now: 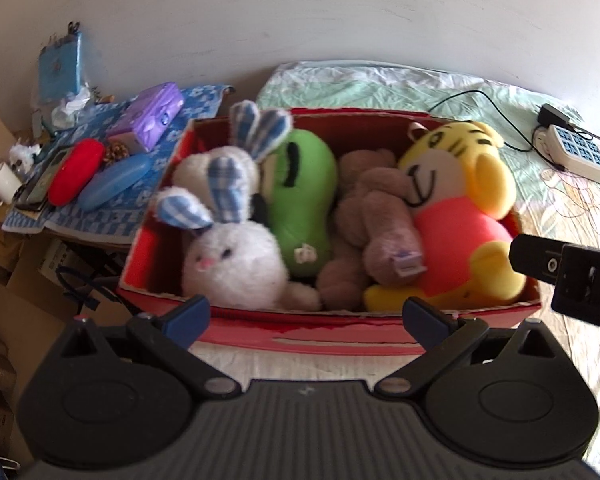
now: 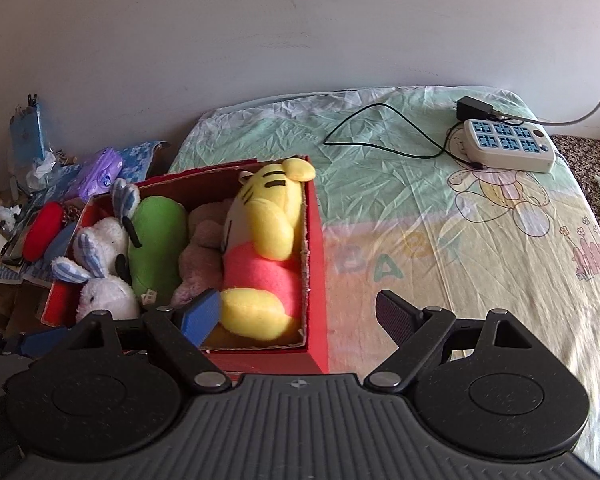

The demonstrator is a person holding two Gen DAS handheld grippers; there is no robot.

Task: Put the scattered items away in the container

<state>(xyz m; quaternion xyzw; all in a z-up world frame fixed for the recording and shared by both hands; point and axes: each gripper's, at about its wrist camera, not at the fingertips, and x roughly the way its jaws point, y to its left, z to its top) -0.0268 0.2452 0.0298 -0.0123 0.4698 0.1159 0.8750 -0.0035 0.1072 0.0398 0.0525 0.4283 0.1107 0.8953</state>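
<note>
Spread fingers (image 2: 396, 316) empty; power strip (image 2: 508, 145) beyond.

A red box (image 1: 328, 326) holds a white rabbit (image 1: 236, 264) with blue-checked ears, a green plush (image 1: 304, 196), a brown bear (image 1: 364, 216), and a yellow tiger (image 1: 460, 200) with black stripes in pink. The bedsheet (image 2: 440, 248) is pale green and yellow.

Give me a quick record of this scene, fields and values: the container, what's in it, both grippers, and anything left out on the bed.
container: red cardboard box on the bed sheet
contents: white bunny plush, green plush, brown plush, yellow tiger plush
left gripper: open, empty, before the box
right gripper: open, empty, over the box's right wall
left out: power strip with black adapter; a green-yellow item at the far right edge, unclear
</note>
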